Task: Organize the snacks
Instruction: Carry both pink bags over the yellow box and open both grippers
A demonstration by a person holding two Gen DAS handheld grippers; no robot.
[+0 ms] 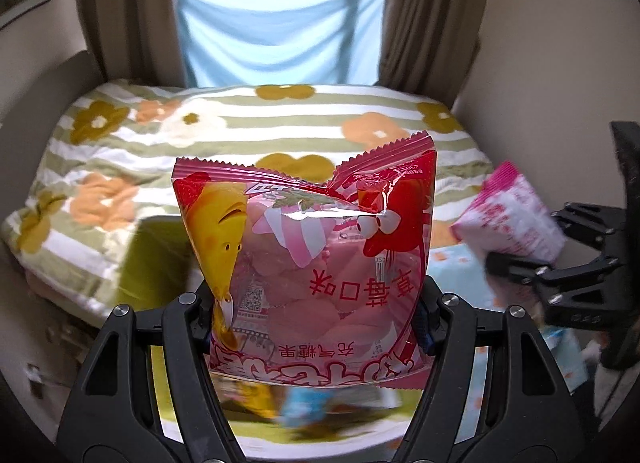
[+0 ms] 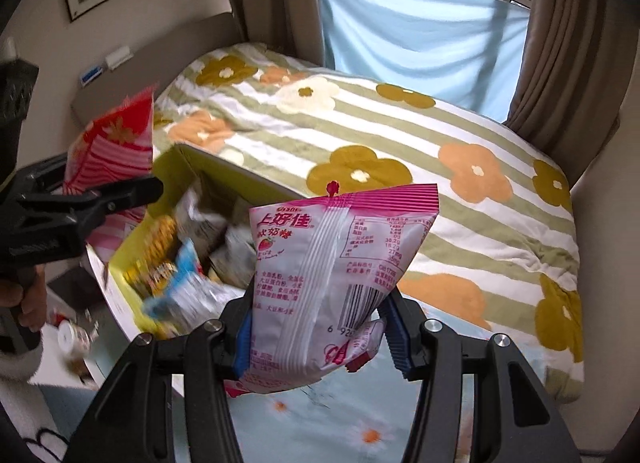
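My left gripper [image 1: 316, 315] is shut on a pink strawberry marshmallow bag [image 1: 308, 255] with cartoon larva figures, held upright in the air. It also shows at the left of the right wrist view [image 2: 116, 143]. My right gripper [image 2: 320, 339] is shut on a white and pink milk candy bag [image 2: 332, 279], held upright; this bag shows at the right of the left wrist view [image 1: 512, 219]. A yellow-green box [image 2: 224, 179] with several snack packs [image 2: 176, 263] inside lies below and left of the right gripper.
A bed with a striped, flowered quilt [image 1: 248, 131] fills the space ahead. Brown curtains [image 1: 432, 11] and a light blue cloth [image 1: 280, 31] hang at the window behind. A light blue flowered cloth [image 2: 340, 423] lies under the grippers. A small jar [image 2: 72, 337] lies at the left.
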